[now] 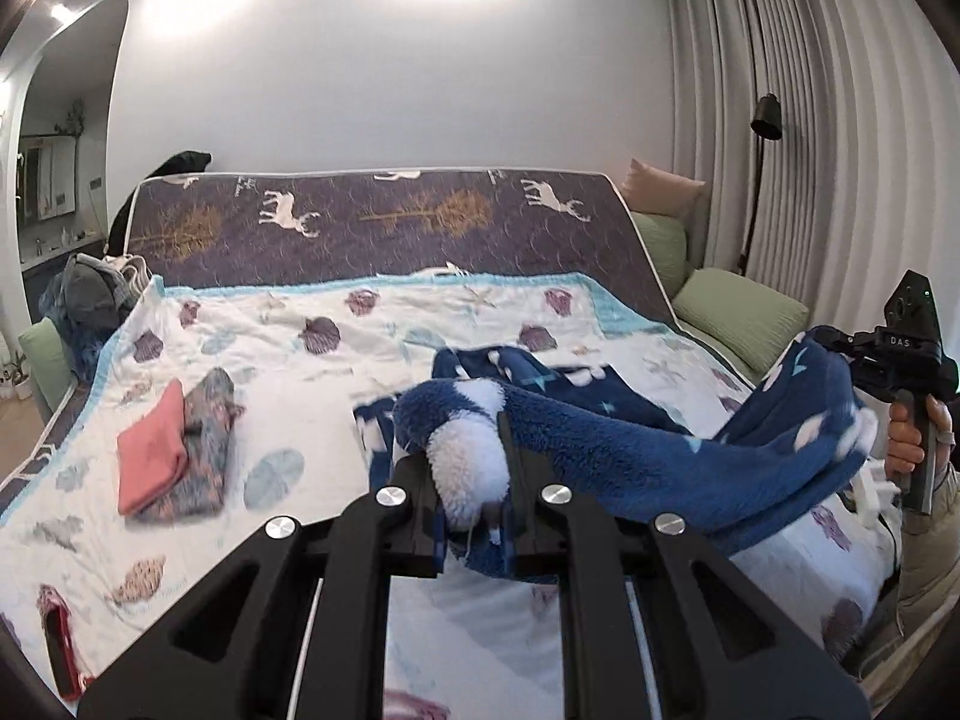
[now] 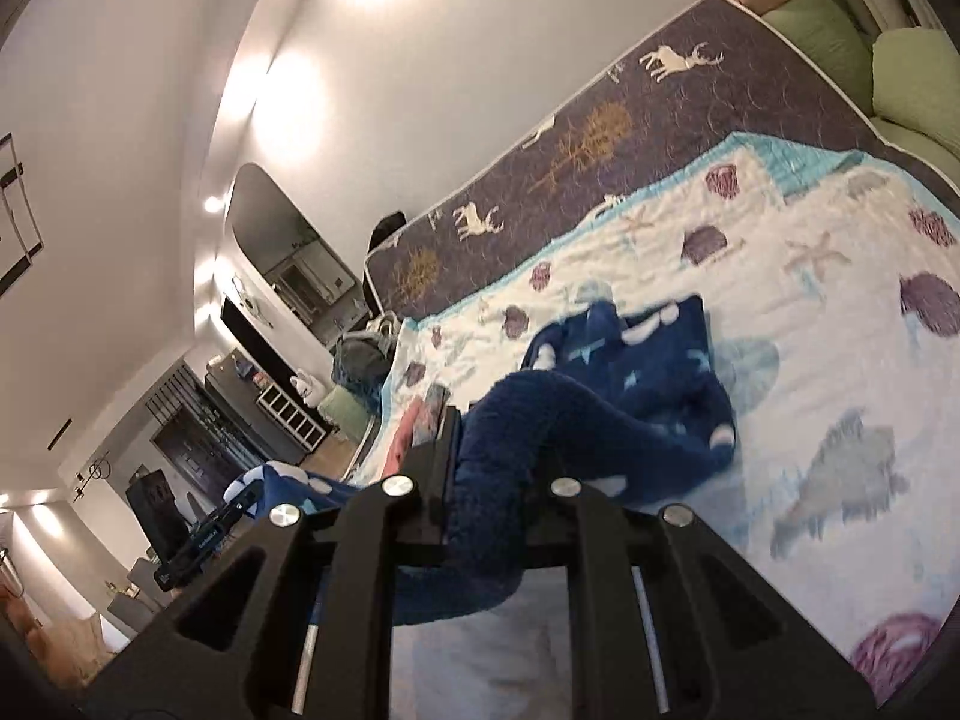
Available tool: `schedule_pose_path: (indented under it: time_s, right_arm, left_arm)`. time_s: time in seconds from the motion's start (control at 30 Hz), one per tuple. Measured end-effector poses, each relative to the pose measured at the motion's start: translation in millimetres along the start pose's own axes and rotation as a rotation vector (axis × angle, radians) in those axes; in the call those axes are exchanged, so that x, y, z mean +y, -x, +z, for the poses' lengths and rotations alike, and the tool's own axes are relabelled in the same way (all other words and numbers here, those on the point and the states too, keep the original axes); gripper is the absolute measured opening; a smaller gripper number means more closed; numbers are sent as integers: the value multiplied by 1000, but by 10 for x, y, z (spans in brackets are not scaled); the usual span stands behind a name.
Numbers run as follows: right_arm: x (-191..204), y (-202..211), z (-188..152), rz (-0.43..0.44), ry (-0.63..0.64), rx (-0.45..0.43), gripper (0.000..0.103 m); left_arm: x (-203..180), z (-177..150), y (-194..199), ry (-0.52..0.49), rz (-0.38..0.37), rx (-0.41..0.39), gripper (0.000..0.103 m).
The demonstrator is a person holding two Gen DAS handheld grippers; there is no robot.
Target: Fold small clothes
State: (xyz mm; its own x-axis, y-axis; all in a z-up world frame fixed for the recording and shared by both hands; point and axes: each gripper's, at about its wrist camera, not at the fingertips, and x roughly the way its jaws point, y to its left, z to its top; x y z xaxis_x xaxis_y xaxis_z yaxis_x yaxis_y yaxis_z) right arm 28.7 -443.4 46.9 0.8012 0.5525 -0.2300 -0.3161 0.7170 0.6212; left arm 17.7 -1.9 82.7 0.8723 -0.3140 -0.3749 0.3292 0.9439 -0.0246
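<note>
Both tongs (image 1: 474,480) (image 2: 480,474) clamp blue fleece garment (image 1: 630,450); folded pink-and-patterned pile (image 1: 174,456) lies left.

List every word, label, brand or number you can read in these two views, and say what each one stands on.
"DAS": white letters on the black body of the right tool, seen from the left wrist camera.
Unreadable: a small white label on the black body of the left tool, seen from the right wrist camera; too small and blurred.
No text shows on the blue fleece garment with white patches or the shell-print quilt.
</note>
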Motion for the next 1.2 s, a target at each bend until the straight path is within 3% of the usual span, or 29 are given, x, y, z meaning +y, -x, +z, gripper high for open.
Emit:
schedule_pose_path:
  time_s: [0.37, 0.63, 0.93, 1.2]
  right_arm:
    - [-65, -725, 589, -63, 91, -85, 13]
    - [-290, -1396, 1086, -111, 97, -101, 14]
    - [-829, -2310, 1235, -237, 78, -31, 14]
    - [-1464, -2948, 1176, -302, -8, 35, 14]
  left_arm:
    - [177, 568, -769, -71, 93, -56, 13]
    - [321, 932, -1654, -104, 150, -20, 13]
    - [680, 710, -2757, -8, 183, 120, 13]
    - [928, 491, -3509, 35, 221, 190, 13]
